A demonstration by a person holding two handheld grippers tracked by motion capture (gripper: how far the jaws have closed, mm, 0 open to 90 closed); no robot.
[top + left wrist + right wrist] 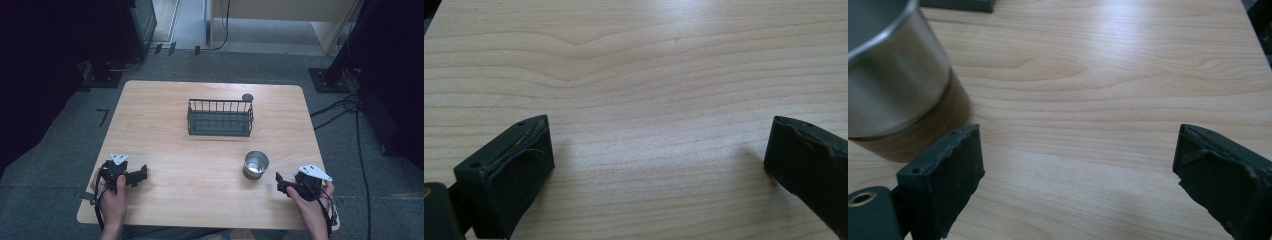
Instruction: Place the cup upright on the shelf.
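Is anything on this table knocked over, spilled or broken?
Nothing stands out. The metal cup stands upright on the wooden table, with no spill around it, and the dark wire basket sits square near the far edge. Both the left gripper and the right gripper are open and hold nothing.

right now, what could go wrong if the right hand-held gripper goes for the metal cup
1. The right hand-held gripper is open, but the metal cup stands off to the side of its jaws, not between them; closing now would likely miss or knock it over.
2. A pushed cup could slide into the wire basket behind it.
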